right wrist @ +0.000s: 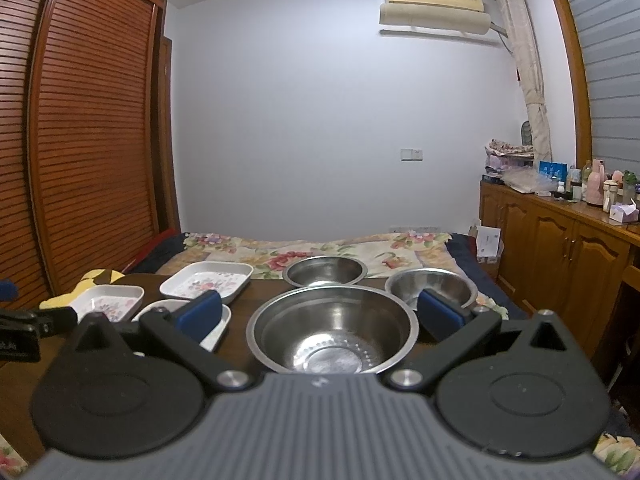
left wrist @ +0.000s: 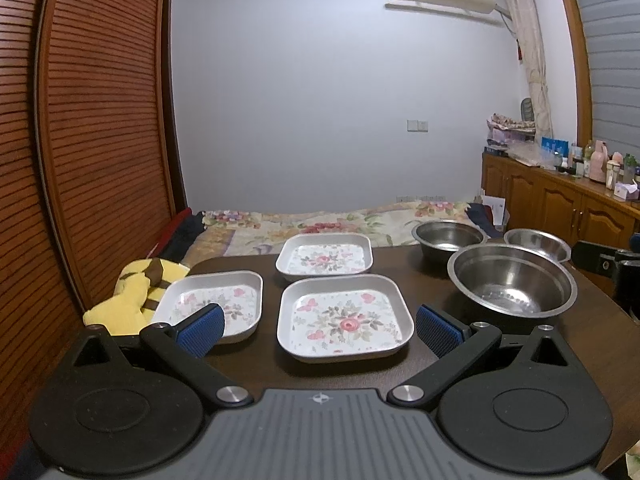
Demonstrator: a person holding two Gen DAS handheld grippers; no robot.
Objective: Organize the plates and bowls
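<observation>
Three square floral plates lie on the dark table (left wrist: 420, 276): a near one (left wrist: 345, 321), a far one (left wrist: 325, 259) and a left one (left wrist: 216, 304). Three steel bowls stand to the right: a large one (left wrist: 512, 286), a far one (left wrist: 448, 238) and a small one (left wrist: 538, 242). My left gripper (left wrist: 320, 330) is open and empty, with the near plate between its blue pads. My right gripper (right wrist: 320, 314) is open and empty around the large bowl (right wrist: 332, 330). The right wrist view also shows the far bowl (right wrist: 325, 271), the small bowl (right wrist: 432, 287) and the plates (right wrist: 206, 280).
A yellow cloth (left wrist: 132, 300) lies at the table's left edge. A bed with a floral cover (left wrist: 320, 224) lies behind the table. A slatted wooden wardrobe (left wrist: 92, 120) stands on the left. A wooden cabinet (left wrist: 560, 200) with bottles stands on the right.
</observation>
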